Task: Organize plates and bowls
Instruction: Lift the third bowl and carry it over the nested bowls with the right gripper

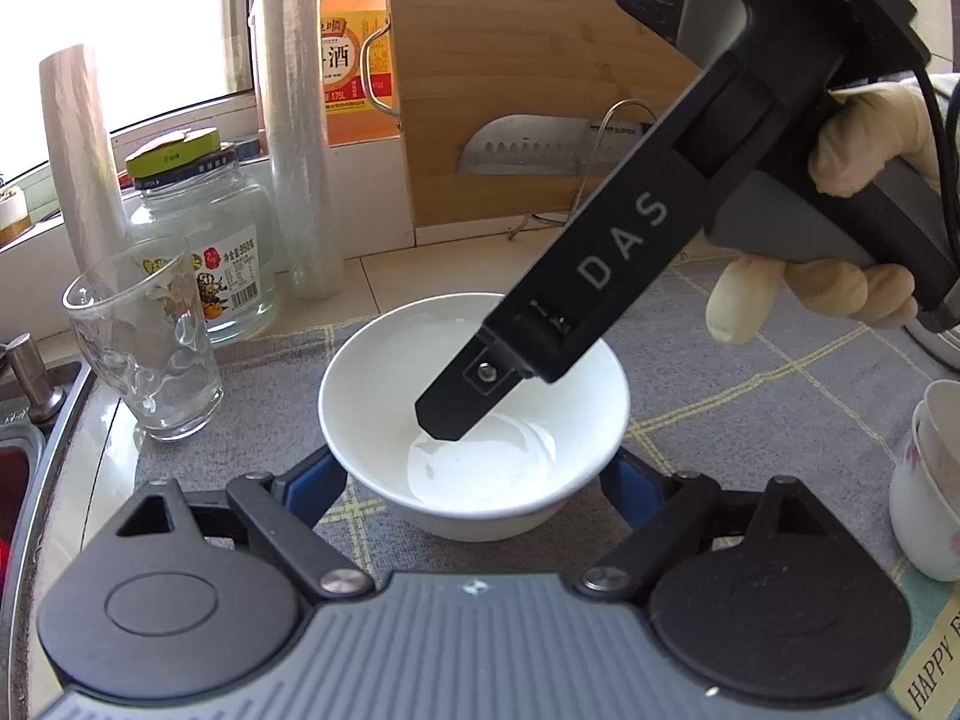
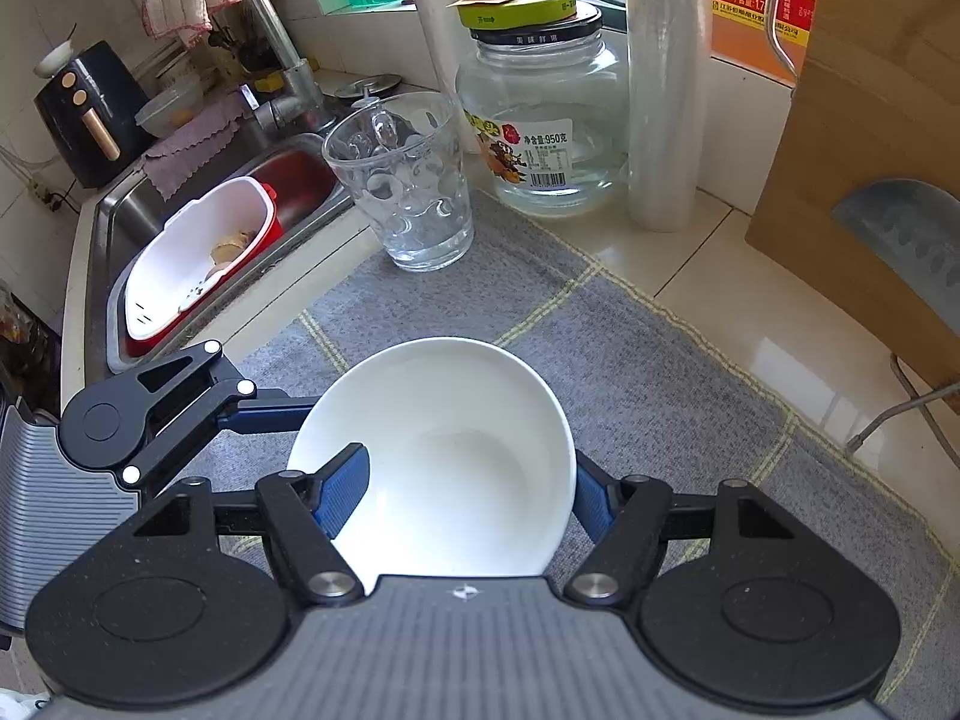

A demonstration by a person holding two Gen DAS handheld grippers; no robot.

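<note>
A: In the left wrist view the white bowl (image 1: pixel 474 414) hid the tips of the left claw (image 1: pixel 474 483); whether its blue pads touched the wall could not be told.

B: And the right claw (image 2: pixel 465 495)?

A: In its own view its right finger (image 2: pixel 591 501) vanished behind the bowl's (image 2: pixel 444 456) rim, and the housing cut off the bowl's near edge.

B: The edges?

A: At the right edge of the left view, a floral cup (image 1: pixel 927 480) was cut off. A knife (image 1: pixel 528 150) lay half behind the cutting board (image 1: pixel 528 60), and the jar's label (image 2: pixel 540 153) was too small to read.
</note>
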